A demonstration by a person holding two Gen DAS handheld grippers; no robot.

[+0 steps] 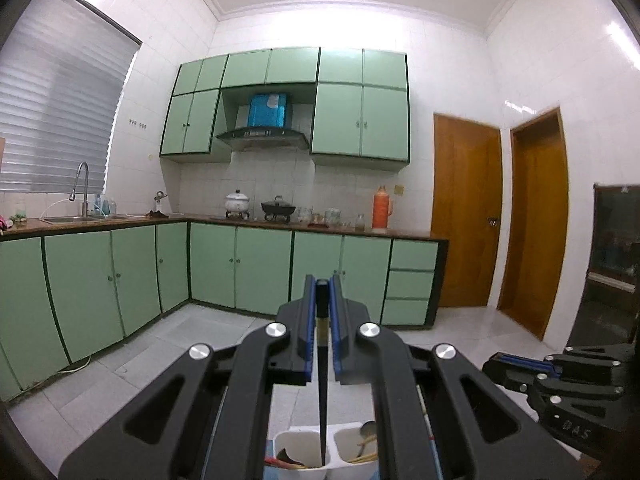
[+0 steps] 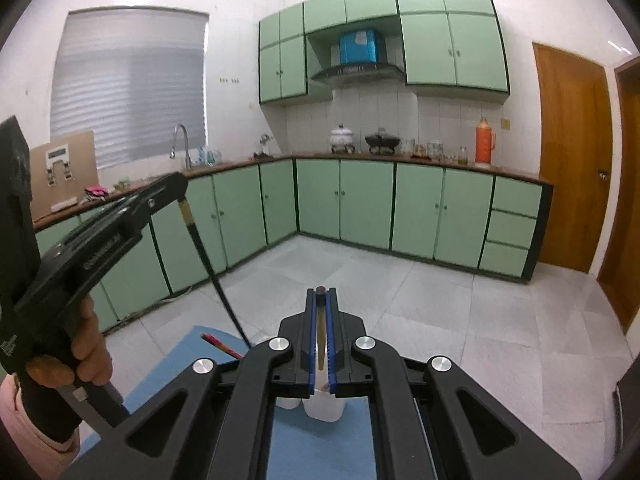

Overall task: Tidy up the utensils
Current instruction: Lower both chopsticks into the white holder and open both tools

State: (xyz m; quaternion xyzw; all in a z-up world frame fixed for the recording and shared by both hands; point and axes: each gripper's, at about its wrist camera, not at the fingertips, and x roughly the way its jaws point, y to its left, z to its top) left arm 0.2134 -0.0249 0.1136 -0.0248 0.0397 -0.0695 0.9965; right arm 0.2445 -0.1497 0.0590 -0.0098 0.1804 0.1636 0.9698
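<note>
My left gripper (image 1: 322,282) is shut on a black chopstick (image 1: 322,392) that hangs point down into the left cup of a white utensil holder (image 1: 298,442). The holder's cups hold a spoon (image 1: 366,430) and wooden chopsticks (image 1: 362,458). My right gripper (image 2: 320,292) is shut on a tan chopstick (image 2: 321,340), held above the white holder (image 2: 324,404). The left gripper (image 2: 176,188) with its black chopstick (image 2: 212,268) also shows at the left of the right wrist view. The right gripper (image 1: 496,364) shows at the lower right of the left wrist view.
A blue mat (image 2: 320,444) lies under the holder, with a red chopstick (image 2: 220,344) on it. Green kitchen cabinets (image 1: 260,268), a counter with pots and a sink, and two brown doors (image 1: 464,216) stand beyond the grey tiled floor.
</note>
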